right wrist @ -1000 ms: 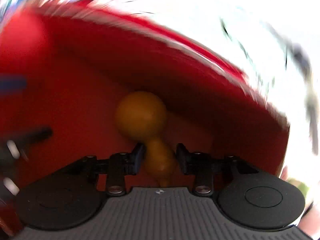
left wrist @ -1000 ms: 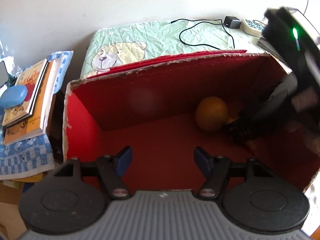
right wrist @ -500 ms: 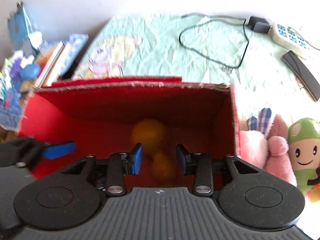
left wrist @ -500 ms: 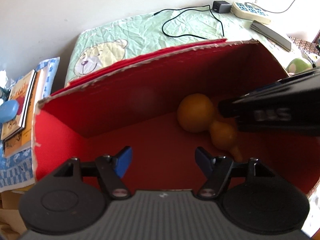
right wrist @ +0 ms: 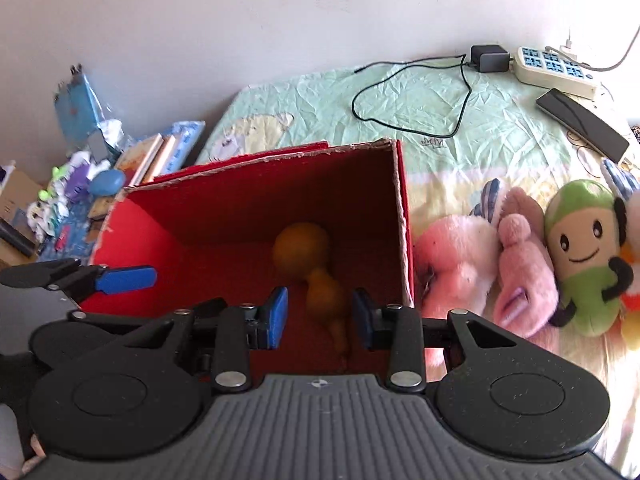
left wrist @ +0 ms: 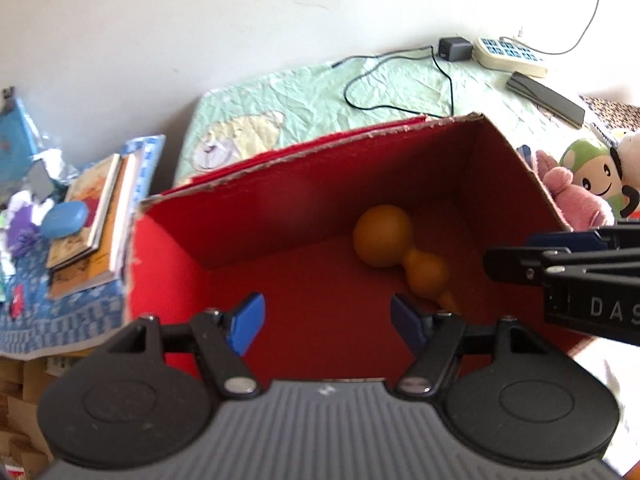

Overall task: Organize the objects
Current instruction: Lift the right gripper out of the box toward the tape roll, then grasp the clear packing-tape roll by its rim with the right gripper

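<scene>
- Orange gourd (left wrist: 400, 244) lying on floor of red box (left wrist: 248, 220), toward far right corner, bulb end by far wall.
- Left tongs (left wrist: 326, 322) released, nothing between pads, above box near edge.
- Right tongs (right wrist: 318, 318) parted, empty, above box; gourd seen below the gap, apart from pads.
- Box on bed (right wrist: 440, 112); plush toys (right wrist: 520, 264) just beside its right wall.
- Charger cable (right wrist: 408, 92), power strip (right wrist: 556, 66) further back on bed.
- Books (left wrist: 92, 224) off to left.
</scene>
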Demonstrator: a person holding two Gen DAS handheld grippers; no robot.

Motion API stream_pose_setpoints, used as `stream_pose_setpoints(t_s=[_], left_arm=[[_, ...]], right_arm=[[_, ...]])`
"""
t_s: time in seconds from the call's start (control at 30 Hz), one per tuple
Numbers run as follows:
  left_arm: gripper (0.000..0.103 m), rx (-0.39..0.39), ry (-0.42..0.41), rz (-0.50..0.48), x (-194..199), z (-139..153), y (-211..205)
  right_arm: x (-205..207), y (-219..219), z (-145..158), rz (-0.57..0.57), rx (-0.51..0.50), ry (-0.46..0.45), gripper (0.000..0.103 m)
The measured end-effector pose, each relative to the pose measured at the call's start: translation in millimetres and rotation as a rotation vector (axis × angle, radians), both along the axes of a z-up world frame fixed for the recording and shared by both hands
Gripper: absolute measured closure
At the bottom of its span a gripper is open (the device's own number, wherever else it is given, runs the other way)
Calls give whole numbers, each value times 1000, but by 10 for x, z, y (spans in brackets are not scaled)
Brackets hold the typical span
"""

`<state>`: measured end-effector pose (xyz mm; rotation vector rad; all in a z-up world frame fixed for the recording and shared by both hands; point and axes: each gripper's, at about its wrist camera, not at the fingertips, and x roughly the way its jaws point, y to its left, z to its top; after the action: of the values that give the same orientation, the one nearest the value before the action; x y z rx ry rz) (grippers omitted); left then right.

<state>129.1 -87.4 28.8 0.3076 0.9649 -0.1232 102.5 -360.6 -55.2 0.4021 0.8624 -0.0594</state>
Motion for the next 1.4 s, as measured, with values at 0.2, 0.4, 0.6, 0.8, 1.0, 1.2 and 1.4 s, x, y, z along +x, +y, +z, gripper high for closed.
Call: stream_pose_setpoints(t_s=[0.2,0.4,0.6,0.8,1.0,1.2,1.4], left_arm=[[29,30,-53,54,-371,205,-55],[28,53,-104,96,-752,361,-128],[28,56,-116,128,-1055,386,-229],[28,73,-112,137,-1234,316,-353],[28,66,-72,138,-1288,161,-367],[28,57,-22,129,-1247,-26,-382],[34,-48,16,76,-1273,-198,-250]], right_arm=[[-381,-108,102,-12,70,-46,64],[-743,-143,232,-16,83,-104,52],[-1006,-153,276,13,89,-111,52],[-1135,-132,231,14,71,-104,52],[-1202,-202,83,-18,115,-76,52],[-1156,-204,-127,-36,135,-16,52],[-1133,-183,-308,-30,155,36,56]])
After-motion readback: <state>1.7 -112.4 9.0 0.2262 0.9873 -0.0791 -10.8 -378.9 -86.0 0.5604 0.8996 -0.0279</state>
